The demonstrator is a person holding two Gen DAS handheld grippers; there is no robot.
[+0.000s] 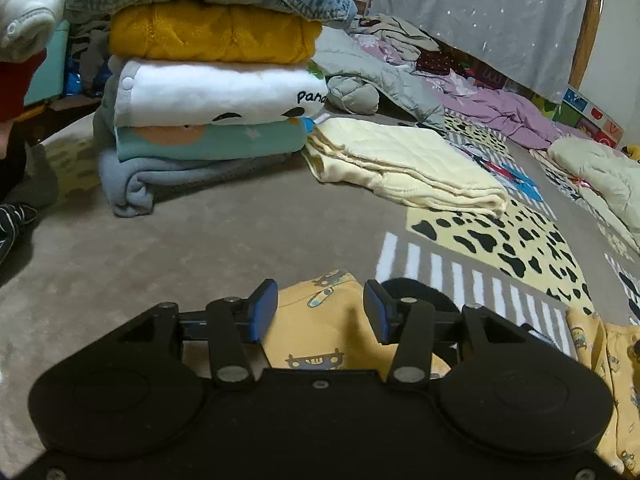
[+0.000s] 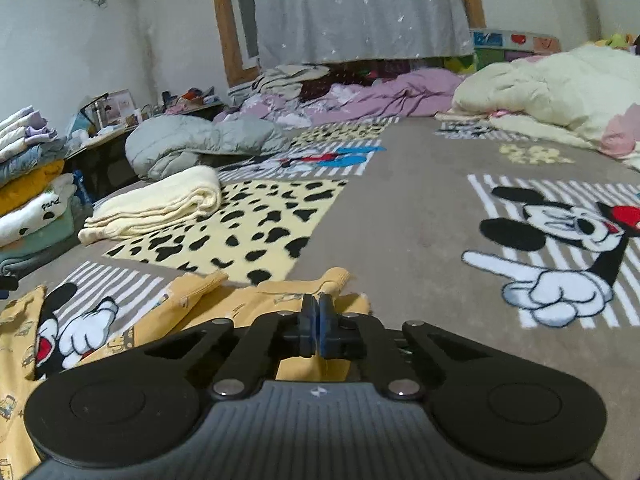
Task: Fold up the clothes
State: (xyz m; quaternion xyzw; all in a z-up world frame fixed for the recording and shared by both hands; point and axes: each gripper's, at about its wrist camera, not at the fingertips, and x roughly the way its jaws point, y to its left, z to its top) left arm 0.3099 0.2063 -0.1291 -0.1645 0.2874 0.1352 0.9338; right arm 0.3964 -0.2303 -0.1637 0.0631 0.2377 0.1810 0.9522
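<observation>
Left wrist view looks low across a grey cartoon-print blanket (image 1: 200,248), with the left gripper (image 1: 322,310) held just above a yellow garment (image 1: 320,328) printed with small cars; its blue-padded jaws stand spread apart with nothing between them, and the cloth lies under and just ahead of them. More of that yellow fabric shows at the lower right edge of this view. Beyond, a tall stack of folded clothes (image 1: 212,92) rises at upper left, with denim, mustard knit, a white panda piece and a teal piece among its layers. Just beside the stack lies a folded cream blanket (image 1: 404,164), and a grey padded jacket (image 1: 360,76) sits behind it. From the right wrist view, the right gripper (image 2: 318,326) has its jaws pressed together; whether a fold of the yellow garment (image 2: 240,304) is pinched between them cannot be told, though the cloth lies right beneath and in front of the tips. The garment spreads leftward over the blanket (image 2: 400,220), partly covering a cartoon mouse print (image 2: 76,332). Another mouse print (image 2: 560,248) lies bare to the right, well apart from the garment. A starry grey curtain (image 2: 360,8) hangs at the back.
</observation>
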